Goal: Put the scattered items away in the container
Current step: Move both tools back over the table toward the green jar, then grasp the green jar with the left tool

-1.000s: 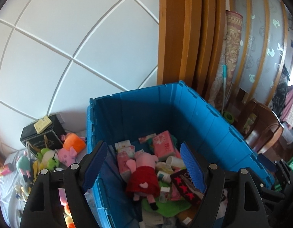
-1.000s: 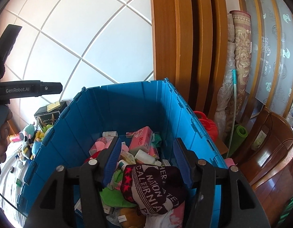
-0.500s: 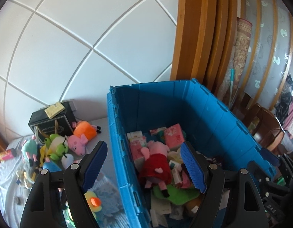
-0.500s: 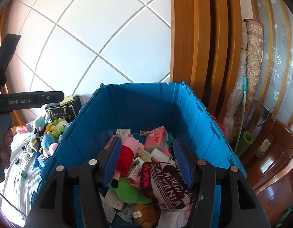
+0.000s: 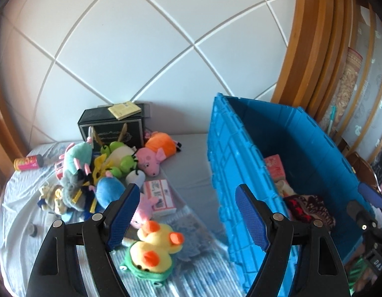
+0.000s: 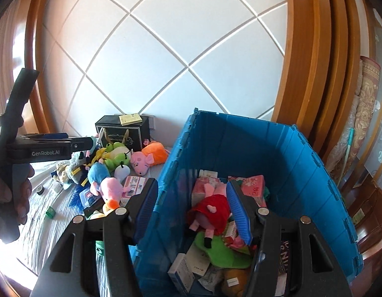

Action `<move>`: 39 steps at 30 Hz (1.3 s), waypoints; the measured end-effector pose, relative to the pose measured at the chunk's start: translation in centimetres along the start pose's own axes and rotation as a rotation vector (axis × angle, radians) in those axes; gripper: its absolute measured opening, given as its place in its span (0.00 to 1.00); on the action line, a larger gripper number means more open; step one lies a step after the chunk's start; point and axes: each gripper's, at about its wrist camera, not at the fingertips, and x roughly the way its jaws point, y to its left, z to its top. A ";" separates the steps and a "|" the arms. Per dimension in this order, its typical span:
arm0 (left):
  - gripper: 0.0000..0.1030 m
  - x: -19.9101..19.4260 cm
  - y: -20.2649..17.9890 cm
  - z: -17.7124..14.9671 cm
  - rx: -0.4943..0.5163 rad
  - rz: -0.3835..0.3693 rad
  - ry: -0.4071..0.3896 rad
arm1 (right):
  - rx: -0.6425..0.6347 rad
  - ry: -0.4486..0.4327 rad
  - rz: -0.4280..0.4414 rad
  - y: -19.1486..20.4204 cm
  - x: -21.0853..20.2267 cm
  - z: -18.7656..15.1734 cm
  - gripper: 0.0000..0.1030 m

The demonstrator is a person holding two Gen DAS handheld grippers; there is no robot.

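Left hand-held gripper (image 5: 186, 212) held apart and empty over yellow duck plush (image 5: 155, 250) on the bed (image 5: 188, 153), right hand-held gripper (image 6: 192, 206) apart, straddling the blue crate (image 6: 302, 173) wall, pig plush (image 6: 210, 210) inside.

The big blue ribbed plastic crate (image 6: 302, 173) looks hard and faintly glossy. The soft plush yellow duck toy (image 5: 155, 247) and pink plush pig (image 5: 151, 158) are matt, fuzzy cloth. The pale striped bedsheet (image 5: 25, 198) is wrinkled fabric. The black cardboard box (image 5: 111, 128) has a slight sheen. The brown wooden frame (image 6: 314, 49) shines, varnished smooth.
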 end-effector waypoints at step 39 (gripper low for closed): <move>0.51 15.2 37.2 -26.3 -0.162 0.202 0.471 | -0.121 0.318 0.076 25.6 10.6 -5.8 0.55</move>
